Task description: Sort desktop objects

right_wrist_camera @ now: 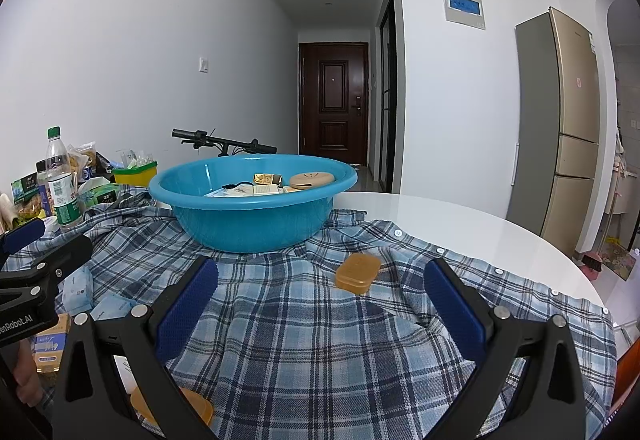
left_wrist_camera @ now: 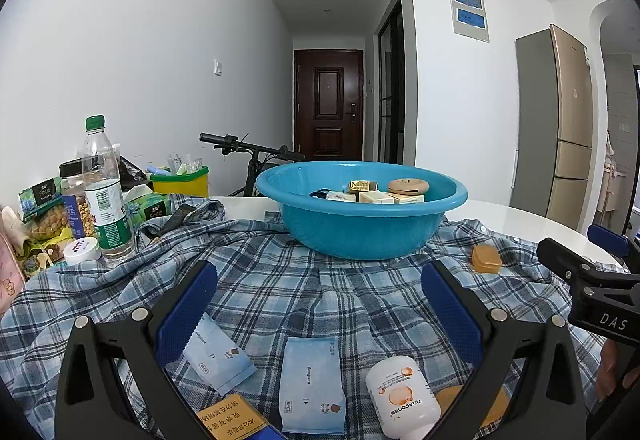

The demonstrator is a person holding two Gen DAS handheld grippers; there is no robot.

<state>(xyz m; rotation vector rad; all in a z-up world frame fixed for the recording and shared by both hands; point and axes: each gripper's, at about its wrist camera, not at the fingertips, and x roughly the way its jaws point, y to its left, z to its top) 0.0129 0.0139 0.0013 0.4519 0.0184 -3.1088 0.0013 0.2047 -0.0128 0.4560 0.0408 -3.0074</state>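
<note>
A: Left wrist view first. Status?

B: Left gripper [left_wrist_camera: 320, 304] spread wide, nothing between the pads, hovering over the plaid shirt [left_wrist_camera: 304, 280] that covers the near part of the table. Blue basin [left_wrist_camera: 360, 208] sits far-centre on the shirt, already w/ several bits in it: a gold foil packet [left_wrist_camera: 362, 185], a few pale small boxes [left_wrist_camera: 376, 197], a round tan disc [left_wrist_camera: 408, 186]. So sorting looks partly done, I'd judge.

A: What's left out?

B: Near edge, between the fingers: two light-blue wipe packs [left_wrist_camera: 312, 384], a white bottle w/ orange print [left_wrist_camera: 402, 396] lying on its side, a yellow carton [left_wrist_camera: 232, 420] at bottom left. Small amber box [left_wrist_camera: 486, 259] right of the basin, on the shirt. Right gripper [left_wrist_camera: 588, 272] pokes in at the right edge.

A: And the clutter far left?

B: Water bottle [left_wrist_camera: 106, 200], snack bags, jar. Can't tell if those count.

A: Right wrist view?

B: Right gripper [right_wrist_camera: 320, 304] also gaping, empty. Amber box [right_wrist_camera: 357, 272] lies just ahead, between its fingers but not touching. Basin [right_wrist_camera: 252, 208] far-left of centre, same contents. Second amber box [right_wrist_camera: 192, 406] at near bottom, partly hidden behind the left finger. Left gripper [right_wrist_camera: 36, 260] at left edge; wipe packs [right_wrist_camera: 80, 288] beside it.

A: Verdict?

B: Roughly mid-task. Approx six loose items still on the shirt; the amber box seems the likeliest next pick for the right.
</note>
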